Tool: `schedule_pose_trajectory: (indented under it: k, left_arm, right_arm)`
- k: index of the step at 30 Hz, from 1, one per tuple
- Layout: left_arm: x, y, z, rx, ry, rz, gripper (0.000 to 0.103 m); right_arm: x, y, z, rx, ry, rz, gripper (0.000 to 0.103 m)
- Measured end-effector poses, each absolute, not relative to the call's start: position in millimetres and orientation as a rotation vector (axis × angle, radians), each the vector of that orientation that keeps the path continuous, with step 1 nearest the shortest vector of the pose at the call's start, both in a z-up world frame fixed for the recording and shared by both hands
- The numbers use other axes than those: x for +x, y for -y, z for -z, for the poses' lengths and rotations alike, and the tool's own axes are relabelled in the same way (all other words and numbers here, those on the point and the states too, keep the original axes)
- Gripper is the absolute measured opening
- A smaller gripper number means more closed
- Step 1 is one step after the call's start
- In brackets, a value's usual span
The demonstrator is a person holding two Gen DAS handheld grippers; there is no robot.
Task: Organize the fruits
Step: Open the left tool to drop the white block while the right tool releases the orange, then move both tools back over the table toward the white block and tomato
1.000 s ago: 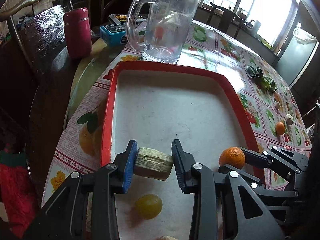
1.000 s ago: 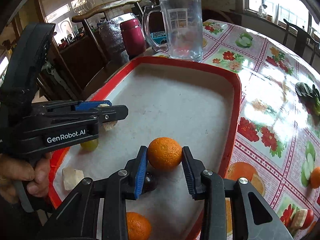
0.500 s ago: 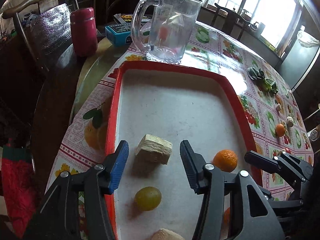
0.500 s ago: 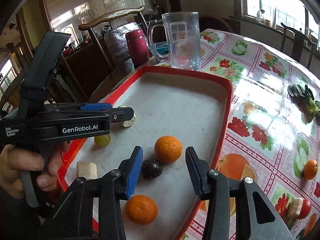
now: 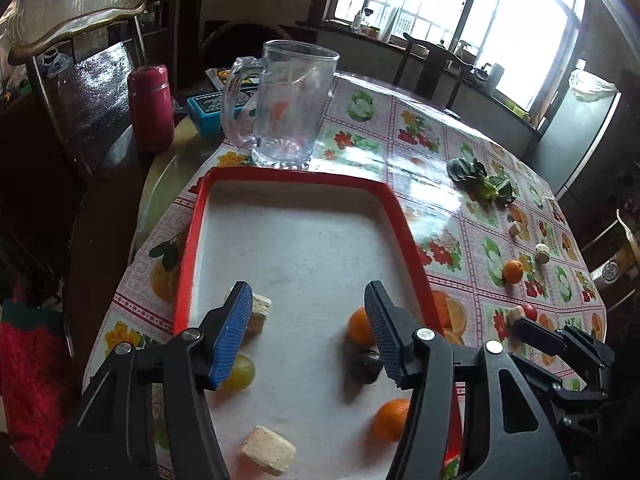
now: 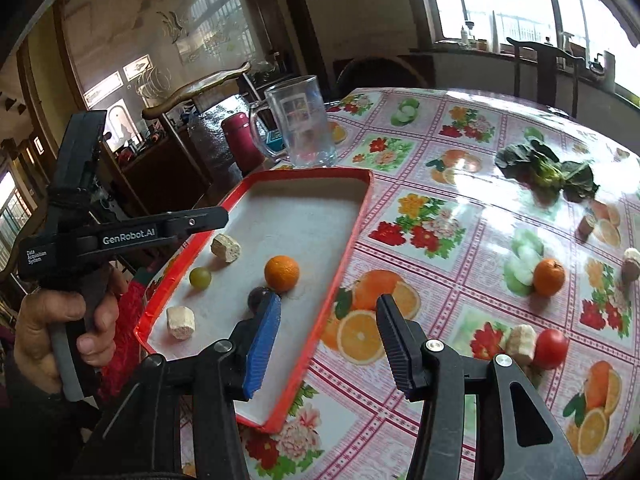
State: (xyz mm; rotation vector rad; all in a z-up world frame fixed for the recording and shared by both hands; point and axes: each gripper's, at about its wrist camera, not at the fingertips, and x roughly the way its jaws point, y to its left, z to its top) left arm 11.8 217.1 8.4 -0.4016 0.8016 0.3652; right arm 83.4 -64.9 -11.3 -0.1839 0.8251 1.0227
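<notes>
A red-rimmed white tray (image 5: pixel 192 240) (image 6: pixel 352 240) holds two oranges (image 5: pixel 358 326) (image 5: pixel 390 420), a dark plum (image 5: pixel 366 364), a green grape (image 5: pixel 242 372) and two beige fruit chunks (image 5: pixel 260 314) (image 5: pixel 268 450). My left gripper (image 5: pixel 306 334) is open and empty above the tray's near end. My right gripper (image 6: pixel 326 346) is open and empty over the tray's right rim. On the tablecloth lie another orange (image 6: pixel 550 277), a red tomato (image 6: pixel 551 348), a beige chunk (image 6: pixel 520 342) and two more pieces (image 6: pixel 632 264) (image 6: pixel 586 225).
A glass mug (image 5: pixel 288 104) stands just behind the tray. A maroon flask (image 5: pixel 150 108) and a blue box (image 5: pixel 210 110) are at the back left. Leafy greens (image 6: pixel 548 170) lie at the far right. Chairs surround the table.
Both grippers opened, let go of their fruit in the tray and pulled back and up: the left released the beige chunk, the right released the orange and swung right.
</notes>
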Motion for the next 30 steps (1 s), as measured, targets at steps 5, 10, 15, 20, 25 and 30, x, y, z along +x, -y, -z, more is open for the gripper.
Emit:
schedule_pose_trajectory:
  k: [5,10,15,20,25,30]
  left_arm:
    - [18.8,-186.4,-18.6,-0.369,-0.786,-0.319,0.064]
    - [33.6,-154.9,-22.4,-0.328,-0.799,-0.27,0.064]
    - [41.6,-123.8,-27.2,-0.299,-0.806,-0.224,0.064]
    - [47.7,-97.4,-27.1,-0.276,-0.817,-0.177,0.064]
    - [56.3,-71.5,-22.1,-0.255,-0.837,-0.13,0.064]
    - [61.8,-52.0,-16.3,-0.236,-0.858,-0.093,0.064]
  right_arm:
    - [96.2,112.8,13.9,-0.14,-0.828,-0.95,0.051]
    - [110.6,160.4,17.6,-0.092,-0.84,-0.869,0.051]
    - [121.2,204.5,19.0,-0.049,-0.843,-0.794,0.051]
    - [127.1,238.7,21.2,-0.022,-0.839,-0.741,0.051]
    - [131.3,258.8,26.0,-0.009,-0.846,-0.705,0.051]
    - [135.0,271.1,29.0,-0.002,-0.851,-0.684,0.051]
